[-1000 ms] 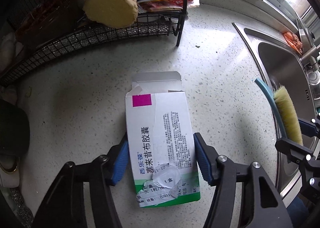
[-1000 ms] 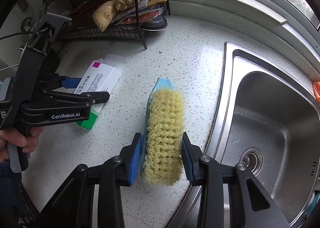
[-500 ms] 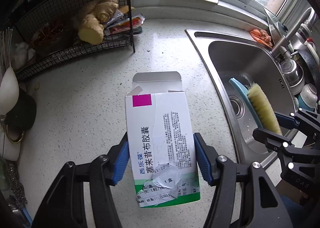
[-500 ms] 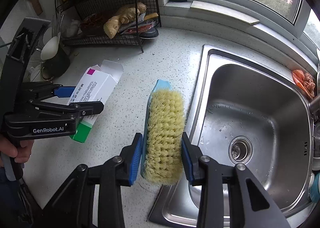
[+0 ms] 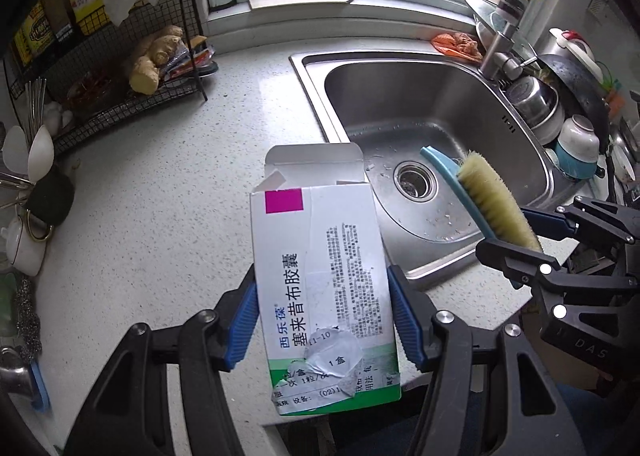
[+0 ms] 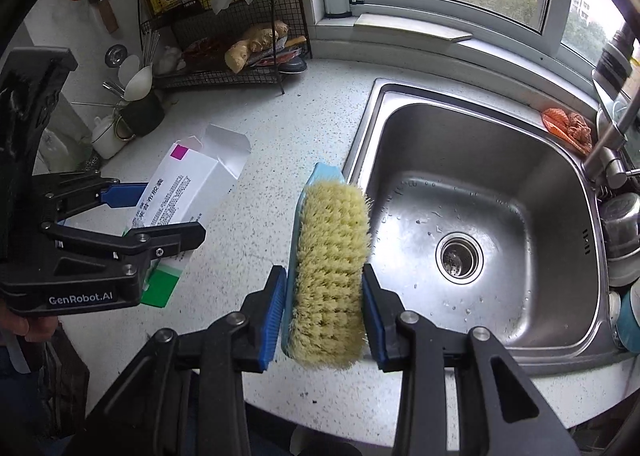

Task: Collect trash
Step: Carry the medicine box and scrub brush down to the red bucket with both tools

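Two hand-held grippers are both clamped on things and lifted off the speckled white stone desk [image 5: 160,192]. The left hand-held gripper [image 5: 324,320] has its blue-padded fingers [image 5: 242,326] closed against the long sides of a white cardboard medicine box with a magenta square, a green bottom band and torn labels [image 5: 320,280]; the box points away from the camera with its end flap open. In the right wrist view the same box [image 6: 188,196] sits tilted in the left hand-held gripper [image 6: 156,216], above the desk [image 6: 280,128].

The right hand-held gripper [image 6: 324,300] is closed on a scrubbing brush with yellow bristles and a light blue plastic back [image 6: 330,268], one pad on the blue back and the other pressed into the bristles. The brush hangs above the desk edge, just beside the rim of the stainless steel sink [image 6: 568,160]. From the left wrist view the brush [image 5: 486,200] appears in front of the sink basin [image 5: 400,104], near the round drain [image 5: 414,180].

Farther back, a black wire rack [image 6: 236,72] holds pieces of ginger root [image 6: 248,44], and an orange rag [image 6: 568,124] lies on the sink's far rim.
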